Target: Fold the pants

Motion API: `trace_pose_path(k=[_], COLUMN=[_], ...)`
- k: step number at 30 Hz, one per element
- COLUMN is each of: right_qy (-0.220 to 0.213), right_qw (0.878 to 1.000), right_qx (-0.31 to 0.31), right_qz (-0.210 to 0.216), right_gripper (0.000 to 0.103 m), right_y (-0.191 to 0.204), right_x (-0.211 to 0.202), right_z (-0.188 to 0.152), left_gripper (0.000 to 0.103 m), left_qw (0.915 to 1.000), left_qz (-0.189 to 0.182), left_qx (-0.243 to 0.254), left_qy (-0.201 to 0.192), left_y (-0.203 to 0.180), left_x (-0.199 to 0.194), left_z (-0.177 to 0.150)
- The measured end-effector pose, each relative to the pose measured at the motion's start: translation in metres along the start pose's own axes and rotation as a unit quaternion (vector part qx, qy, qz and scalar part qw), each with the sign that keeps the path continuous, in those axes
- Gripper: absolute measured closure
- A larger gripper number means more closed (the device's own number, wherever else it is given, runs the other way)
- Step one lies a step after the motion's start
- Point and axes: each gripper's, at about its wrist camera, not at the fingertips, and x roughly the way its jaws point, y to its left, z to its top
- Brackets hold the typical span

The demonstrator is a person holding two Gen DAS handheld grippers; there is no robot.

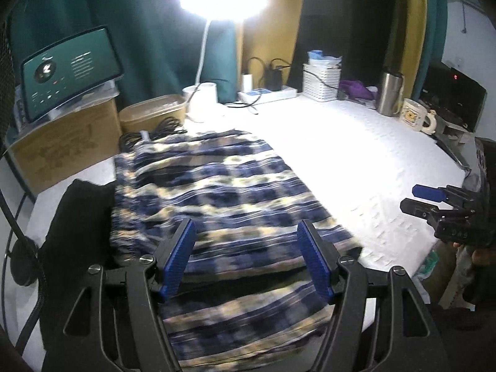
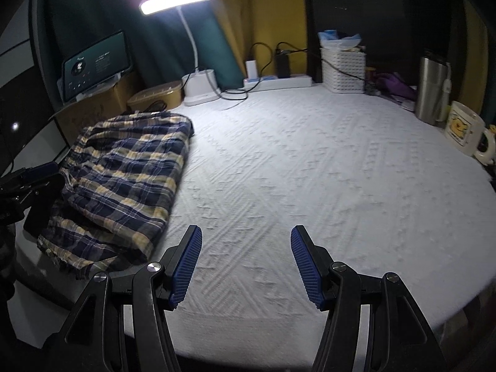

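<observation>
Plaid cotton: the pants [image 2: 124, 183], navy with cream checks, lie as a compact folded bundle near the left edge of the table [image 2: 310, 170], one layer lapped over another, lower hem ragged toward the front
White textured cover: spreads over the table, bare to the right of the bundle
Left gripper [image 1: 246, 260]: jaws spread wide, holding nothing, poised just above the near part of the cloth; probably placed there to press or pinch an edge
Right gripper [image 2: 246, 263]: jaws equally wide, empty, over bare cover well apart from the pants; in the left view it sits off at the table's right edge
Progress: the fold looks largely made, judging by the stacked layers; a last tidy of the loose hem may remain
Clutter: lamp [image 2: 176, 0], mug [image 2: 463, 128] and steel tumbler [image 2: 431, 86] stand along the back and right rim, out of the working area
</observation>
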Motion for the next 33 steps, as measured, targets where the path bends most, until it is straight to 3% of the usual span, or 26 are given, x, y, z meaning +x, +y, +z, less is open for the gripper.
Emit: trace_pose_path(k=[8, 13, 18, 19, 21, 33], right_qy=[-0.032, -0.045, -0.058, -0.063, -0.073, -0.116], right_qw=[0.999, 0.998, 0.996, 0.996, 0.995, 0.988], right_qx=[0.026, 0.036, 0.038, 0.039, 0.042, 0.037], right_qz=[-0.018, -0.03, -0.047, -0.051, -0.058, -0.098], right_gripper=[0.041, 0.041, 0.041, 0.04, 0.029, 0.027], right_y=[-0.027, -0.038, -0.044, -0.045, -0.048, -0.058], right_x=[-0.029, -0.043, -0.056, -0.059, -0.066, -0.113], right_z=[-0.004, -0.008, -0.01, -0.01, -0.01, -0.001], left_gripper=[0.035, 0.034, 0.024, 0.023, 0.023, 0.02], left_qw=[0.9991, 0.9988, 0.9978, 0.9974, 0.9964, 0.9903], left_qz=[-0.02, -0.034, -0.04, -0.043, -0.05, -0.063], left_qx=[0.034, 0.029, 0.038, 0.039, 0.046, 0.063], left_qy=[-0.013, -0.019, -0.037, -0.043, -0.051, -0.107], left_y=[-0.042, -0.059, -0.075, -0.078, -0.084, -0.1], left_x=[-0.005, -0.011, -0.02, -0.022, -0.025, -0.055], left_z=[0.01, 0.013, 0.016, 0.017, 0.018, 0.031])
